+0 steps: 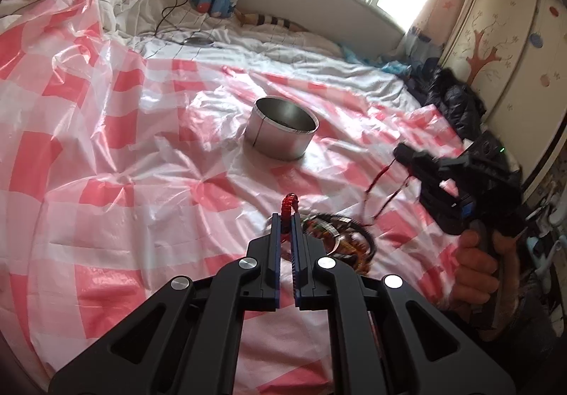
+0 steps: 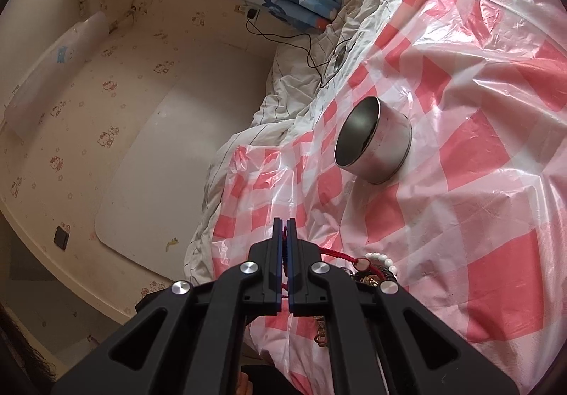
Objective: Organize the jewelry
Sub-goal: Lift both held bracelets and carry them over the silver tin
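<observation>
Sorting step: left gripper [image 1: 286,218] and right gripper [image 2: 284,228] each pinch red cord [image 1: 288,201]; next needs carry to metal tin [image 1: 283,127].

Only the metal tin [image 1: 284,128] interrupts the open checkered sheet [image 1: 141,182].

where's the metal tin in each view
Left wrist view: the metal tin stands upright just above centre, beyond the left claw.
Right wrist view: the same tin sits right of centre, looking tipped sideways.
Shared landmark: the pink checked plastic sheet under it.
</observation>
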Available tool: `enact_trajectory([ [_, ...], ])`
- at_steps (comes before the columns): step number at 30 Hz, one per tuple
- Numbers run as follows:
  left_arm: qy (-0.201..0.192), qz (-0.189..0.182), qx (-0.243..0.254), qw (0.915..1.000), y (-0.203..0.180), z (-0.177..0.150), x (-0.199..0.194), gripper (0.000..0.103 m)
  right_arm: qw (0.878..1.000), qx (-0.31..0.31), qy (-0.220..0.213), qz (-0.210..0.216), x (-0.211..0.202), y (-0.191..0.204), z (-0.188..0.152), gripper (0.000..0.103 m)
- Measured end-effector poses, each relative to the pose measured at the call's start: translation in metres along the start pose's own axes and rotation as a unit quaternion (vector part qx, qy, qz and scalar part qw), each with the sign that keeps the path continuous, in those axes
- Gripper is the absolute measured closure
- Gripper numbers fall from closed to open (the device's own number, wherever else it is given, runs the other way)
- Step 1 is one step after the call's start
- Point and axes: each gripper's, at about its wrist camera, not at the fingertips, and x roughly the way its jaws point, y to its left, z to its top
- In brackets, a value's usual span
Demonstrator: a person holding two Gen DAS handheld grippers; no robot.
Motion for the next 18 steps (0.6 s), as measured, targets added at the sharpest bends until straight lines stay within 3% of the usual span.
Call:
enact_trajectory([
  [1, -0.019, -0.024, -0.008, 0.9995, 0.0, 0.003, -0.007, 0.098, 1.0, -0.001, 0.001, 0.0, 0.001, 0.0, 0.0, 0.1],
  [3, -0.041, -0.034, -0.01, 0.9985, 0.0, 0.008, -0.016, 0.098, 1.0, -0.002, 0.005, -0.001, 0.002, 0.0, 0.0, 0.1],
  [8, -0.005, -0.022, -0.039, 0.999, 0.01, 0.005, 0.003, 0.098, 1.0, -0.003, 0.008, -0.001, 0.002, 0.0, -0.001, 0.1],
  [14, -0.003, -0.024, -0.016, 0.9996, 0.0, 0.009, 0.006, 0.098, 1.0, 0.0, 0.0, 0.008, 0.0, 0.0, 0.003, 0.1],
  [18, -0.014, -0.028, -0.005, 0.9995, -0.009, 0.031, 0.014, 0.098, 1.0, -0.005, -0.007, 0.011, 0.004, 0.003, 0.009, 0.1],
])
